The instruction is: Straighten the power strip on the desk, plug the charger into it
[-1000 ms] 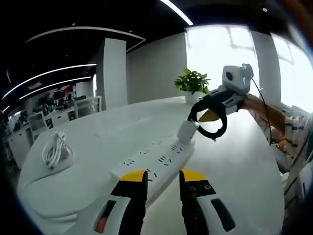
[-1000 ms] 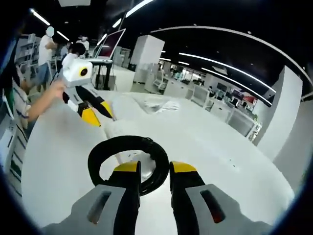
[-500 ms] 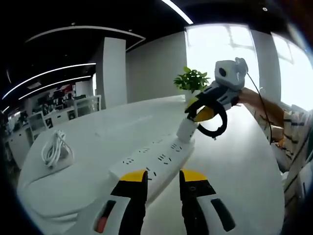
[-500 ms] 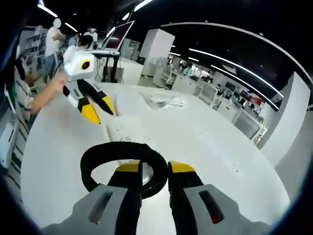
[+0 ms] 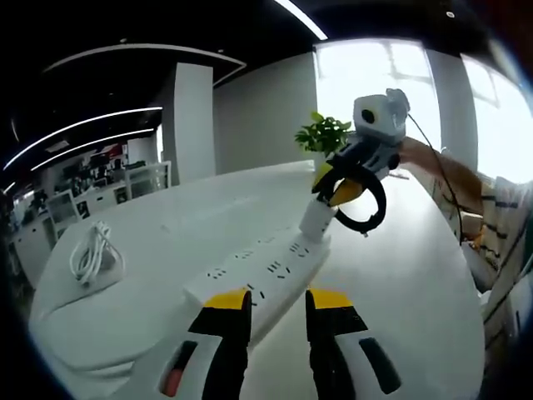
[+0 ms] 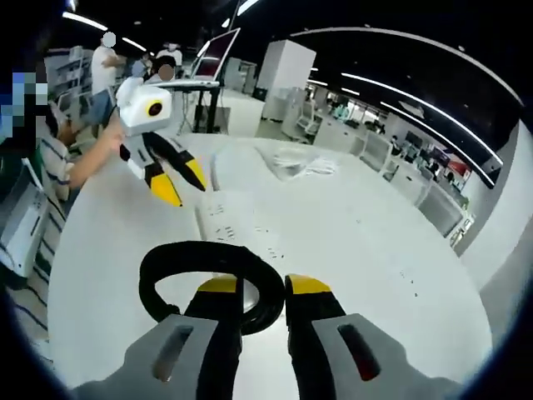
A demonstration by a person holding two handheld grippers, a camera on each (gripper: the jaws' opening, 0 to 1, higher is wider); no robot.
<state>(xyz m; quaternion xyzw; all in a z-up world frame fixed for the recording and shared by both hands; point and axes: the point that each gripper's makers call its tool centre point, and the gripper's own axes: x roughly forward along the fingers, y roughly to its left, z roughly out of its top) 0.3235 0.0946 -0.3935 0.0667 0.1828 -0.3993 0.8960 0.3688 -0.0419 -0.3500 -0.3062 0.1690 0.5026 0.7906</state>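
Left gripper view, going L to R: coiled white cable point(image 5: 93, 255) lies on the white bench point(image 5: 416, 275) at approx 9 o'clock, well apart from everything else. At 6 o'clock, the left hand-held gripper point(image 5: 278, 302), yellow-tipped jaws at a narrow gap w/ nothing between them, just above the near end of the power strip point(image 5: 262, 272). The white strip runs from there toward 1 o'clock, lying flat on the bench. At its far end the white charger point(image 5: 316, 218) stands in a socket, tilted a bit. Right hand-held gripper point(image 5: 337, 185) is on the charger from above, jaws closed on it, w/ a black loop of cord point(image 5: 365, 207) hanging beside. A person's forearm point(image 5: 437, 167) reaches in from 2 o'clock behind it. Potted green plant point(image 5: 326, 136) sits at the far bench edge, approx 12 o'clock, in front of bright windows.

Right gripper view, L to R: a person's arm in a striped sleeve at 9 o'clock holds the left hand-held gripper point(image 6: 181, 182), jaws slightly parted, tips near the strip's far end point(image 6: 223, 218). Right hand-held gripper point(image 6: 252, 287) at 6 o'clock, jaws close together; charger body mostly hidden between them, black cord loop point(image 6: 208, 258) curling around to the L of the jaws. White cable bundle point(image 6: 301, 162) lies on the bench at approx 12 o'clock. Desks and screens fill the room behind.
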